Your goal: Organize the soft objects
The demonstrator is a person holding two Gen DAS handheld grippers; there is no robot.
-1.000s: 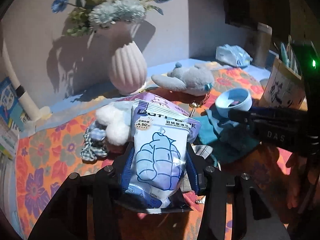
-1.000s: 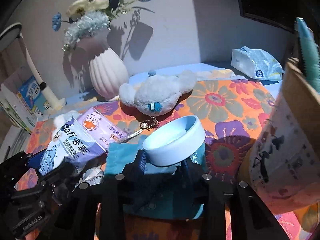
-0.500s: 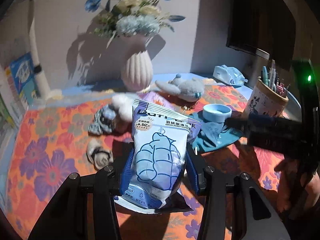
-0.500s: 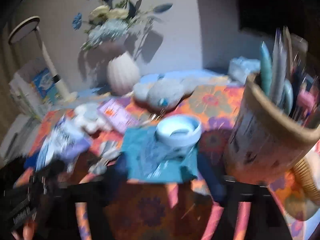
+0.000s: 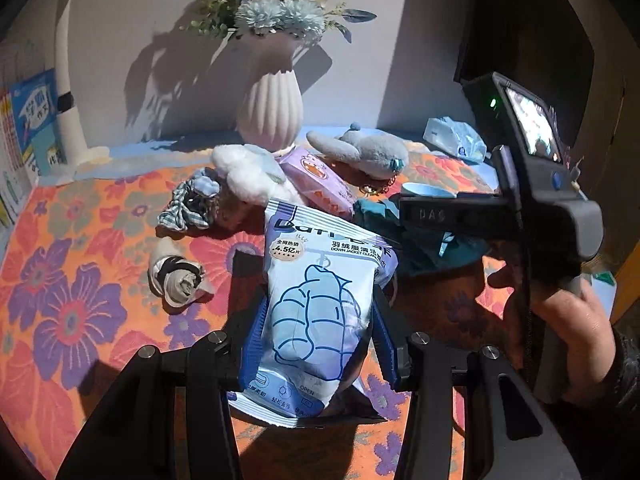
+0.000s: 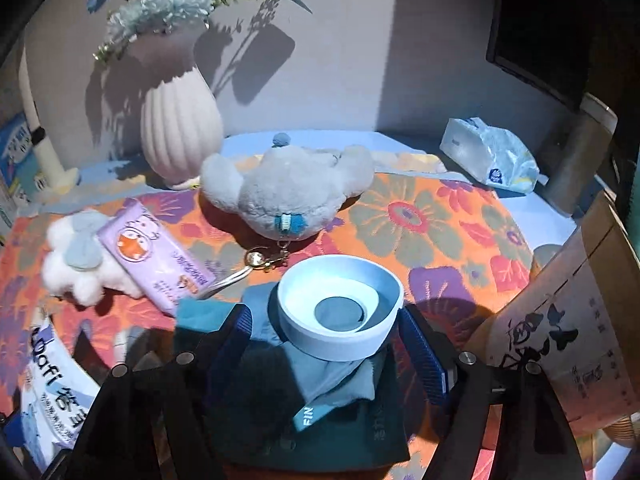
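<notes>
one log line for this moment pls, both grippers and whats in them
left gripper: shut on wipes pack, held above floral cloth | right gripper: open, jaws just closing a little, astride teal cloth and blue bowl

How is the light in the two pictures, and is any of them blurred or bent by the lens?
Left wrist view: sharp; hard light throws the flowers' shadow on the wall behind the vase; the edges curve and darken from the fisheye lens. Right wrist view: also sharp, same hard shadows; the pen holder at the right edge is stretched.
</notes>
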